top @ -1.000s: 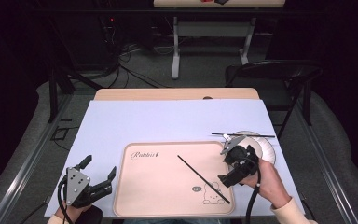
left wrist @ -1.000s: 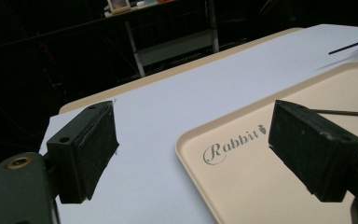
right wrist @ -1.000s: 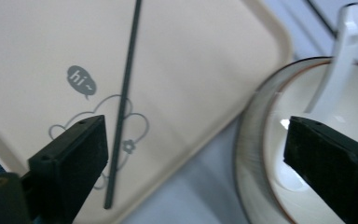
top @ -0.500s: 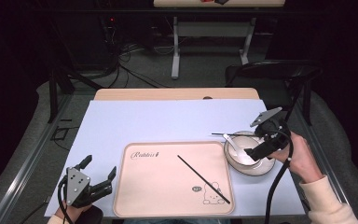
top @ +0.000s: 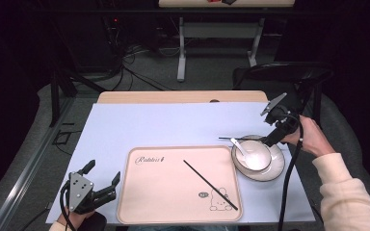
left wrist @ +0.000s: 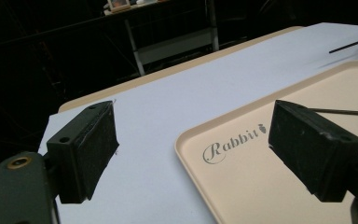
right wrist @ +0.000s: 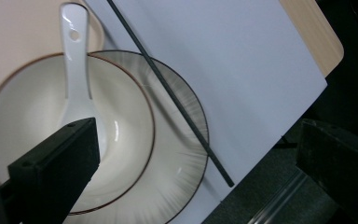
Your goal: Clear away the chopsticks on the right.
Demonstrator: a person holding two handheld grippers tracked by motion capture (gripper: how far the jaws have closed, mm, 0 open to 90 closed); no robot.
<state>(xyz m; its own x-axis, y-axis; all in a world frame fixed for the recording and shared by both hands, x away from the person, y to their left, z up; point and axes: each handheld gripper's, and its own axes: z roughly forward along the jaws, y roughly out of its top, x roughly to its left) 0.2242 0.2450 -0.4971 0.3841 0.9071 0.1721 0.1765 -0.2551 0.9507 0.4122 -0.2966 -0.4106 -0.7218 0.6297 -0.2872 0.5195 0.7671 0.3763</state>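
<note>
At the near left corner of the pale lavender worktop (top: 139, 125), left gripper (top: 101, 185) rests idle, jaws spread wide, nothing between them. Centre: beige plastic tray printed with a rabbit (top: 164, 192) carrying one thin black chopstick (top: 210, 185) laid diagonally. Right of tray: white ceramic bowl (top: 255, 156) nested on a grey-rimmed plate (top: 274, 168), white ceramic spoon (top: 238, 146) lying in the bowl. Second black chopstick (right wrist: 172, 98) lies across the plate's far rim. Right gripper (top: 271, 126) hovers above that edge, jaws wide apart, empty. Judgement: step is taking this chopstick; lower square to the stick, straddle it mid-length, avoid knocking plate or spoon handle.
</note>
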